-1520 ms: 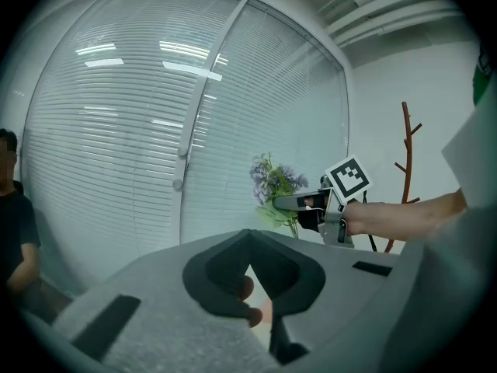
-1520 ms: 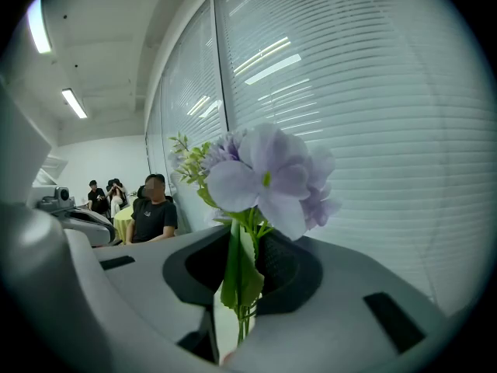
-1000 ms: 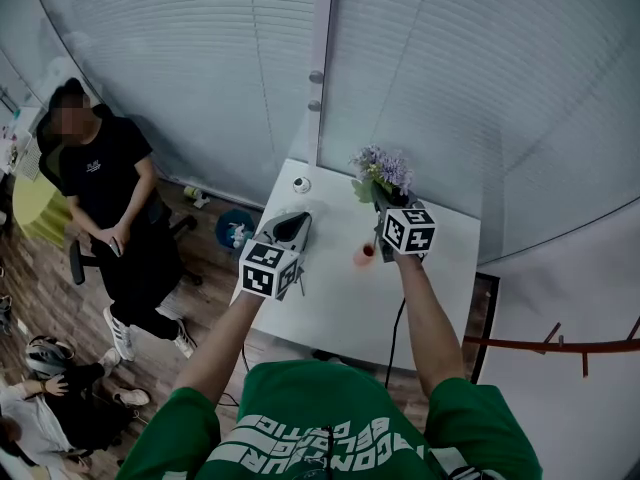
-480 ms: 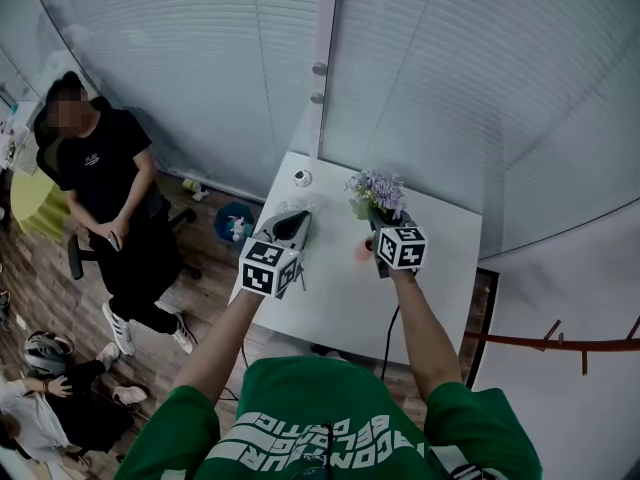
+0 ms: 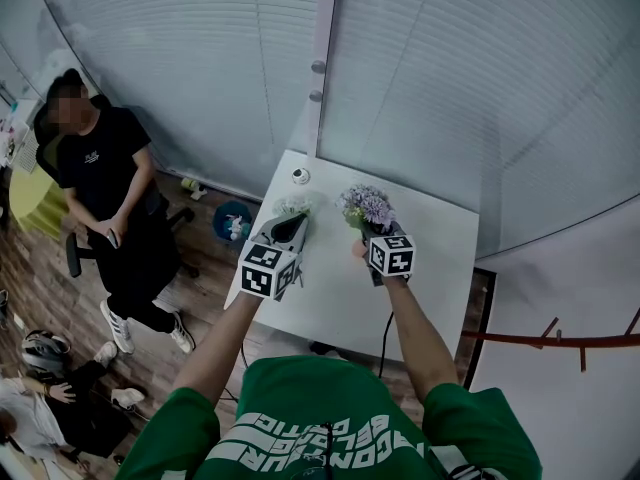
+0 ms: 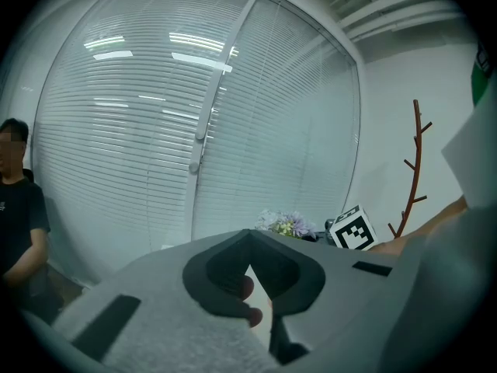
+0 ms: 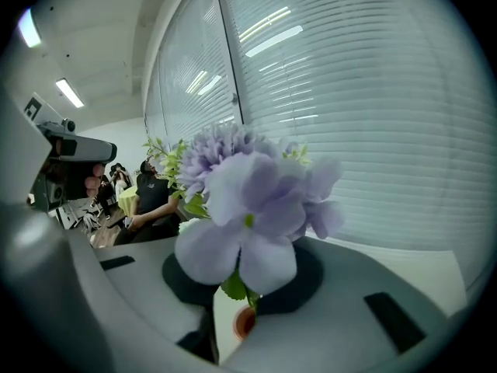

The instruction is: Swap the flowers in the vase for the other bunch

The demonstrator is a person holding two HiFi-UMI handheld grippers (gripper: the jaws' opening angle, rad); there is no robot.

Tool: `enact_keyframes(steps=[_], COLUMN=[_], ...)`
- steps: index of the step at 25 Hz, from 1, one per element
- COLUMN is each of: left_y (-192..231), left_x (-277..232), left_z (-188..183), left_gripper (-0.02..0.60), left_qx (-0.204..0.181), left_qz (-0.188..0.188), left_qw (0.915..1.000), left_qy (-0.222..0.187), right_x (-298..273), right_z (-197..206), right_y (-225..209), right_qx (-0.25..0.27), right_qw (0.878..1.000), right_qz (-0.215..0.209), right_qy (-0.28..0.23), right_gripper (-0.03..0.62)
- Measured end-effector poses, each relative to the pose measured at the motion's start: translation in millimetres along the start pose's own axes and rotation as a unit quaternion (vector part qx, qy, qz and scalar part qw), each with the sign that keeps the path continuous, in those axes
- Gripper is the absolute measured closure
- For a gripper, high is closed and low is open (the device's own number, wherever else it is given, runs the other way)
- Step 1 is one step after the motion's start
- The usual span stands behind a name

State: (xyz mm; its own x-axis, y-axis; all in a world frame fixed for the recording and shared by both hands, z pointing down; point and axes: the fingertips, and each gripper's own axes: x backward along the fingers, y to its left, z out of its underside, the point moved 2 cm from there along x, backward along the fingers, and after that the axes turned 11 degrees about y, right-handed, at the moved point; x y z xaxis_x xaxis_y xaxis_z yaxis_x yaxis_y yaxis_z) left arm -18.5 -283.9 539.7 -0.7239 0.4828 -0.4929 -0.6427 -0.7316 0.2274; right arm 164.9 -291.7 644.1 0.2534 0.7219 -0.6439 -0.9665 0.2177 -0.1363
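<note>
My right gripper [image 5: 368, 230] is shut on the stems of a purple flower bunch [image 5: 365, 206], which fills the right gripper view as purple flowers [image 7: 248, 200]. Just below its jaws stands a small orange-red vase [image 7: 243, 322], and in the head view the vase [image 5: 356, 252] peeks out beside the gripper on the white table [image 5: 440, 258]. My left gripper [image 5: 292, 220] hovers to the left with its jaw tips together [image 6: 250, 239]. A pale whitish bunch [image 5: 292, 205] shows just past its tip. I cannot tell whether that bunch is held.
A small white round object [image 5: 300, 176] sits at the table's far left corner. A person in black [image 5: 95, 188] stands on the left beside a blue bin [image 5: 235, 223]. Closed blinds [image 5: 430, 88] back the table. A cable [image 5: 385, 343] hangs off the near edge.
My right gripper has come down and to the left with the purple bunch, closer over the vase. The left gripper has stayed where it was.
</note>
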Motion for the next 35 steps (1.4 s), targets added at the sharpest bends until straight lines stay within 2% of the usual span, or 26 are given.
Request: enact_keyframes(steps=[3, 8, 13, 28, 32, 35], left_y=[-2.7, -5.9, -9.6, -52.4, -69.4, -81.5], left_x=[0.8, 4.8, 6.7, 0.6, -3.0, -4.3], left_z=[1.9, -0.9, 0.4, 6.3, 17.0, 25.6], left_gripper=[0.577, 0.577, 0.577, 0.577, 0.577, 0.577], left_qx=[-0.001, -0.002, -0.002, -0.013, -0.017, -0.019], left_qz=[0.001, 0.001, 0.001, 0.026, 0.037, 0.042], left_qw=[1.0, 1.0, 1.0, 0.9996, 0.9991, 0.9989], left_qy=[-0.001, -0.005, -0.004, 0.0, 0.006, 0.01], right_x=[-1.1, 3.6, 17.7, 98.4, 127.4, 146.4], right_z=[2.1, 3.7, 6.5, 27.6, 36.7, 42.4], right_y=[2.7, 3.8, -1.0, -21.4, -21.8, -17.2], right_qx=[-0.001, -0.006, -0.007, -0.041, -0.029, -0.011], right_qw=[1.0, 0.999, 0.998, 0.999, 0.999, 0.999], right_qz=[-0.007, -0.016, -0.013, 0.013, 0.032, 0.043], right_qy=[0.012, 0.044, 0.056, 0.021, 0.006, -0.005], right_gripper=[0.516, 0.416, 0.381, 0.379, 0.381, 0.42])
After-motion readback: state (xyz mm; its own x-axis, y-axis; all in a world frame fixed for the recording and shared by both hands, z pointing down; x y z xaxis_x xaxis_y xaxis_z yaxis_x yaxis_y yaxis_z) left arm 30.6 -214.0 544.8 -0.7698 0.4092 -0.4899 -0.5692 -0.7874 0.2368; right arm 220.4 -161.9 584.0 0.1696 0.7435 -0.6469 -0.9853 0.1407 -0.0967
